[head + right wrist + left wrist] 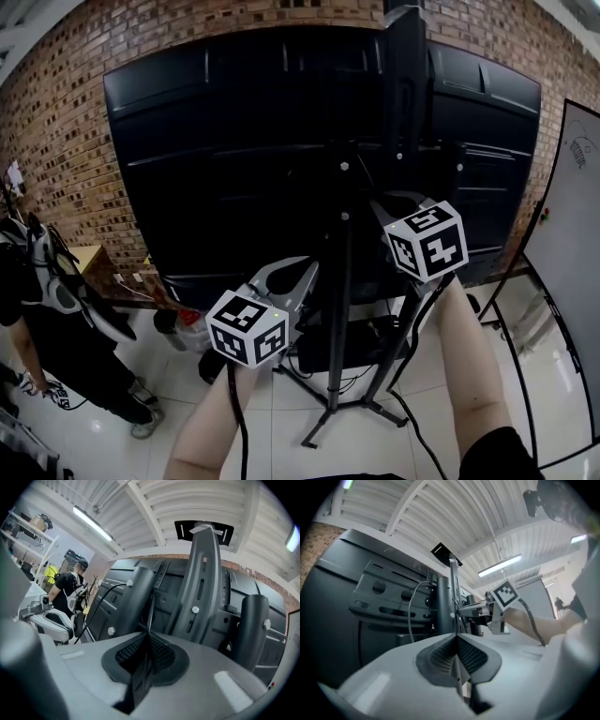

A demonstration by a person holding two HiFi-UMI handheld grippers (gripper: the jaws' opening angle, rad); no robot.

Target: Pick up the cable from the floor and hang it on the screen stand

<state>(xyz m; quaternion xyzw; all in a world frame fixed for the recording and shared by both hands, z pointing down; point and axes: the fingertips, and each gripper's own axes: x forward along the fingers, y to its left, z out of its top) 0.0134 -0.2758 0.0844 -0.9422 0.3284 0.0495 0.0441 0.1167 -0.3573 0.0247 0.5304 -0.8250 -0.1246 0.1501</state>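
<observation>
Left hand-held gripper: jaws pressed together. Only a thin pale strip shows in the seam and I can't identify it.
Right hand-held gripper: jaws clamped on the cable. The thin black line comes out of the pads at 12 o'clock and runs up against the stand hardware.

Head view:
- Both forearms reach up from 6 o'clock. The left marker cube is low at 7 o'clock, and the right marker cube is higher at 3 o'clock.
- White tile floor is underneath.
- The right hand-held gripper is up at the mounting bracket. The left one is just beside the pole, lower down.

Screen stand:
- It is a tripod, with a black pole running up the centre to the bracket on the back of the large black screen.
- In the left gripper view a thin loop of cable hangs off the bracket area at 9–10 o'clock from the pole and drops behind the gripper body.
- In the right gripper view a second run arcs from a round post at 11 o'clock down toward 9 o'clock, near the left hand-held gripper.
- So the cable is up on the stand, off the floor.

Background:
- Person in dark clothes at 9 o'clock.
- Whiteboard at 3 o'clock.
- Brick wall behind the screen.
</observation>
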